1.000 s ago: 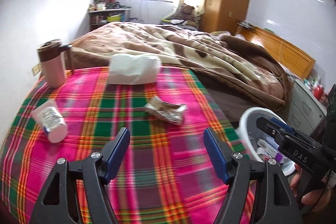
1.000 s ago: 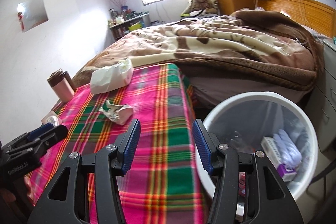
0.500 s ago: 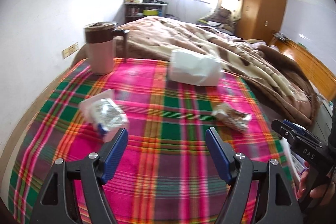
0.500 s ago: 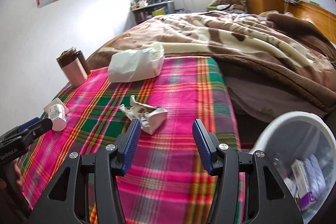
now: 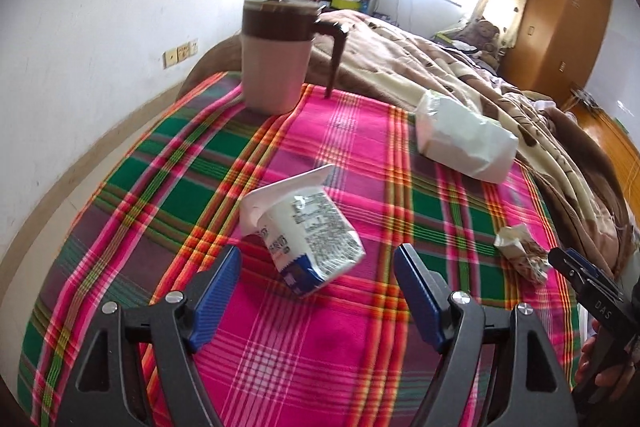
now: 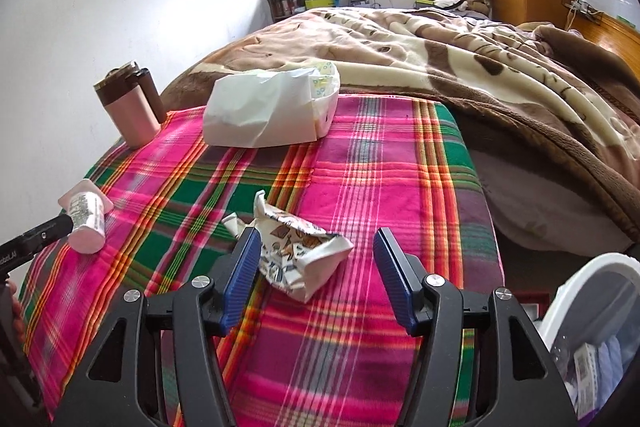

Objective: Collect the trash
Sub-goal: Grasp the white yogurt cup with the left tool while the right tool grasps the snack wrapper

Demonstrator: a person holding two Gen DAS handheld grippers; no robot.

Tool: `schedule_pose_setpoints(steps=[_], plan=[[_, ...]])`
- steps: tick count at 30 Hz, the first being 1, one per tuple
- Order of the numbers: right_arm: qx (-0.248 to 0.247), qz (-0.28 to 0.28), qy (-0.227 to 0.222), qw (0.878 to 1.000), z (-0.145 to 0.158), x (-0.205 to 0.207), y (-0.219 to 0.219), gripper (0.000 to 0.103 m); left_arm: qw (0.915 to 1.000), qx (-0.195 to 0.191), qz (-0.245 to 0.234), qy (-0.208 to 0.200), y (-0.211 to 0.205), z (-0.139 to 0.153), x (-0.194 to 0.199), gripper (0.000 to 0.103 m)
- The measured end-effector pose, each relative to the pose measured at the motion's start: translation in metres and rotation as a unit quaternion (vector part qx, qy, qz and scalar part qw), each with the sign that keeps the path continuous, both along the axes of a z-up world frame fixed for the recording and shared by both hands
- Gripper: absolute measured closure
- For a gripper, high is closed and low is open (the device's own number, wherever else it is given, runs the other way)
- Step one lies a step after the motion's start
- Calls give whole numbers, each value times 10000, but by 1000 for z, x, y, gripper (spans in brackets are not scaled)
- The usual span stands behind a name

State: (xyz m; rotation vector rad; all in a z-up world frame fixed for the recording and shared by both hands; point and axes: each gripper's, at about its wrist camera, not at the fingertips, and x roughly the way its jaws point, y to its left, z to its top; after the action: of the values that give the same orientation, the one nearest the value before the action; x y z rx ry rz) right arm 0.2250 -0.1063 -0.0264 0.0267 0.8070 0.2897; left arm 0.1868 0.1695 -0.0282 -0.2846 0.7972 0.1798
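Note:
A white yogurt cup [image 5: 308,227] lies on its side on the plaid blanket [image 5: 200,155]. My left gripper [image 5: 318,289] is open and empty, its fingers either side of the cup's near end. A crumpled printed wrapper [image 6: 296,255] lies just beyond my right gripper [image 6: 316,273], which is open and empty around its near end. The cup also shows in the right wrist view [image 6: 86,221], the wrapper in the left wrist view [image 5: 520,255]. The white trash bin [image 6: 592,339] stands at the lower right, with trash inside.
A pink mug with a brown lid [image 5: 280,59] stands at the blanket's far left corner. A white tissue pack [image 6: 268,111] lies at the far edge. A brown bedspread [image 6: 460,51] covers the bed behind. A wardrobe [image 5: 560,23] stands at the back.
My left gripper has swung left and closed in on the yogurt cup. My right gripper has swung left from the bin and advanced to the wrapper. Both stay open.

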Motion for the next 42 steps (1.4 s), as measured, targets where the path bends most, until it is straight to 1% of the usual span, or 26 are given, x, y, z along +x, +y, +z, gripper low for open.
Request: schedule_pose_setpoints(steps=[2,4,7,9,11,16,20,22,23,24,26,27,28,30,35,42], plan=[[-7,48,64,10000,-2,3,2,40,10000,-36,54,57,3,-5,6,23],[-41,140,157,9998,-6,7,5,35,9997,-93,108,192,6,-12,13,23],[-69,178,224,9996,-10,10,9,35,9995,-218,97,208,10,-16,17,23],[-19,208,291,9994,-13,12,11,35,9993,-256,99,270,12,-19,22,23],[-32,265,345,9990,-15,14,15,35,9986,-378,110,358,14,-24,26,23],[-5,390,487,9980,-19,15,20,35,9982,-399,94,437,14,-29,31,23],[130,433,598,9972,-21,13,18,35,9986,-401,48,354,13,-27,34,23],[104,402,577,9975,-21,12,18,35,9982,-499,22,347,13,-28,35,27],[125,402,574,9975,-21,11,18,35,9983,-470,-4,337,11,-28,36,28],[160,401,570,9974,-21,11,18,36,9986,-412,-38,331,9,-27,36,31],[212,397,582,9973,-21,11,18,42,9986,-402,-91,345,6,-27,37,37],[226,386,588,9973,-21,11,18,48,9984,-426,-126,339,5,-27,37,43],[220,364,586,9974,-21,11,18,54,9983,-459,-160,335,4,-27,37,43],[189,337,577,9976,-22,11,19,63,9982,-463,-203,317,2,-26,37,43],[234,326,529,9978,-21,8,19,64,9980,-396,-389,286,-11,-25,35,43],[375,186,388,9984,-15,0,12,64,9975,-305,-623,128,-29,-14,25,43]])
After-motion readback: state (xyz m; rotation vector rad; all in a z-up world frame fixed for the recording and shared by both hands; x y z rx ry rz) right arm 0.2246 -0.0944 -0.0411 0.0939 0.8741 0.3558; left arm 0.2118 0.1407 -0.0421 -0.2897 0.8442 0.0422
